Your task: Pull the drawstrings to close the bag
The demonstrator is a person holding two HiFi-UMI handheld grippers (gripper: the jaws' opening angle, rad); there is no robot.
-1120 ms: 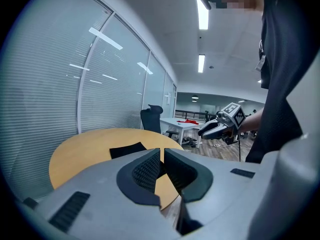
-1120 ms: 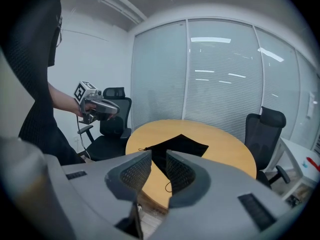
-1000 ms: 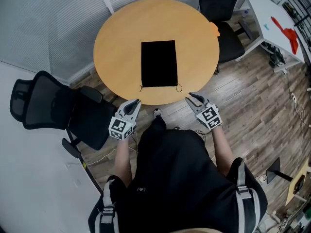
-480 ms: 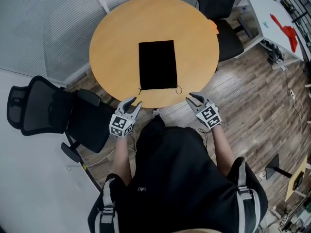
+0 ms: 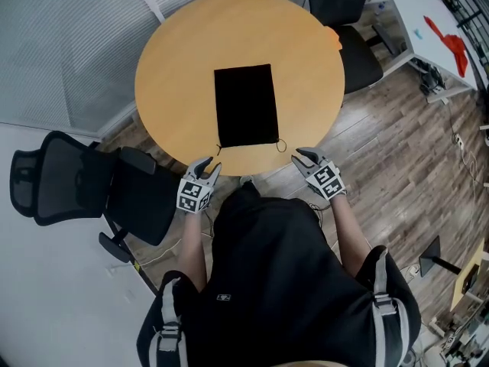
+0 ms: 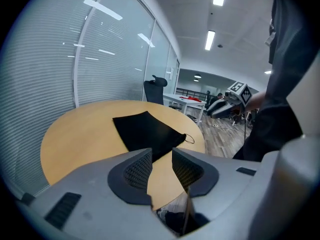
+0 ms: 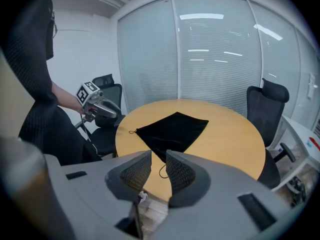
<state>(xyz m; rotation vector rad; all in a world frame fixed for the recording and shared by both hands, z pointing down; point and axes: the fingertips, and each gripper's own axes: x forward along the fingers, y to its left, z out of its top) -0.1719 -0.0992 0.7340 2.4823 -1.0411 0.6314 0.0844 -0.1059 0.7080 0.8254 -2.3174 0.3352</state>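
- While the black bag (image 5: pixel 245 105) lies flat on the round surface (image 5: pixel 176 60), its drawstring loops (image 5: pixel 281 144) sit at the near edge.
- Just off that edge, the left tongs (image 5: pixel 208 164) and right tongs (image 5: pixel 299 157) hover, both spread and empty.

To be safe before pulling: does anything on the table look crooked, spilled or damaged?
Nothing stands out. The flat black fabric drawstring bag lies smooth and straight on the round wooden table, its cord ends showing at both near corners.
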